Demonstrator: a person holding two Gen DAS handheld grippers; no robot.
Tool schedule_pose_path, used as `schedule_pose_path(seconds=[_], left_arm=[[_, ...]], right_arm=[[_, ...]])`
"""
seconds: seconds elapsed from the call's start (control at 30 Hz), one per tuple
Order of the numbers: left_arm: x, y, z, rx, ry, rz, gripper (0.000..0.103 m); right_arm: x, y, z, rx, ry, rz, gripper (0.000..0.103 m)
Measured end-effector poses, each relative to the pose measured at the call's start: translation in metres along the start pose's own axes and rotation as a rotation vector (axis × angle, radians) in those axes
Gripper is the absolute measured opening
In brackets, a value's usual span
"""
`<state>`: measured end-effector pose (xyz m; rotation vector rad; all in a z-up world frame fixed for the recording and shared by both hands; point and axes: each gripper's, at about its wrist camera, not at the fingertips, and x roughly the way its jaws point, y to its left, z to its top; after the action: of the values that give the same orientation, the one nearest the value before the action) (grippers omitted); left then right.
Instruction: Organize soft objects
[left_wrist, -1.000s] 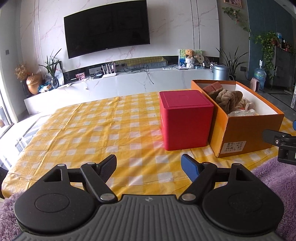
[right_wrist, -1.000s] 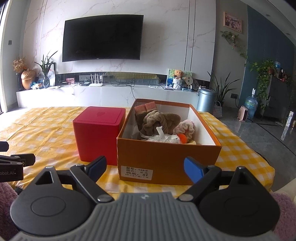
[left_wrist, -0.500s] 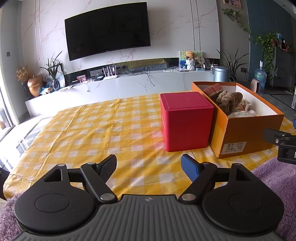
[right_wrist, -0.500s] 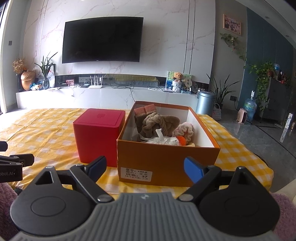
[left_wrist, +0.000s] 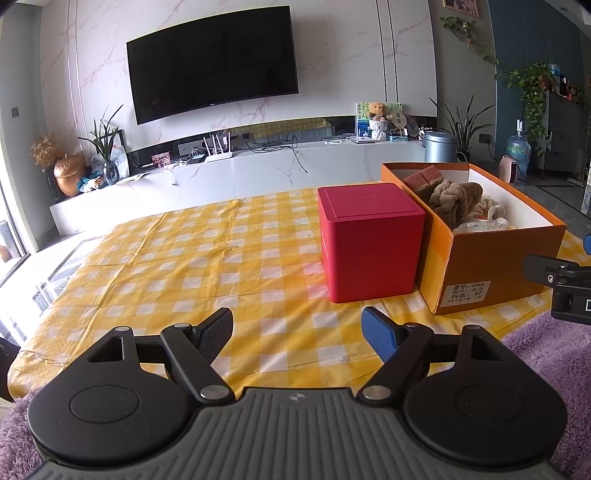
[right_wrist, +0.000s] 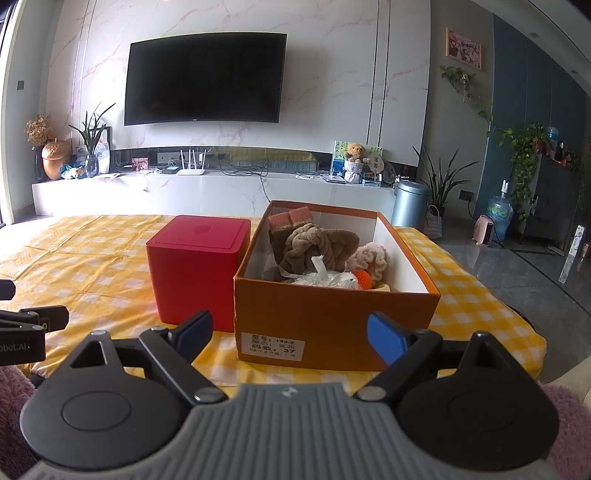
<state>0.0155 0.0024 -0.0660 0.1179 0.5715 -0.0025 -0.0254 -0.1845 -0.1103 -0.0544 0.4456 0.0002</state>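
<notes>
The soft objects (right_wrist: 321, 247) lay piled inside the orange box (right_wrist: 332, 317): a brown knitted piece on top, 2 sponge-like blocks standing at the far wall, a pink knitted piece and a small orange one toward the right, and a crumpled white plastic bag in front. None of them lay on the counter (left_wrist: 207, 258) outside the box. The box stood open, with its long axis running away from you toward the TV wall and its labelled short end facing you. The brown piece lay roughly across the box; I could not tell more of its direction.

Just left of the box stood the red box (left_wrist: 369, 240), lid on, very near the orange wall or touching it.

Your left tool (left_wrist: 297, 334) was held low over the near edge of the counter, its fingers apart and holding nothing. Your right tool (right_wrist: 291, 334) faced the label end of the orange box, also spread wide and holding nothing.

This picture fitted 2 stages: the soft things waiting in the box to be sorted out, or already gathered there. So I could not name the next move.
</notes>
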Motion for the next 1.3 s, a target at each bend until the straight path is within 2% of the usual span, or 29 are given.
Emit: schedule_pose_path(seconds=[1.3], left_arm=[[-0.0009, 0.003, 0.0007, -0.007, 0.009, -0.012, 0.093]], right_arm=[[0.0006, -0.0006, 0.0006, -0.001, 0.002, 0.001, 0.09]])
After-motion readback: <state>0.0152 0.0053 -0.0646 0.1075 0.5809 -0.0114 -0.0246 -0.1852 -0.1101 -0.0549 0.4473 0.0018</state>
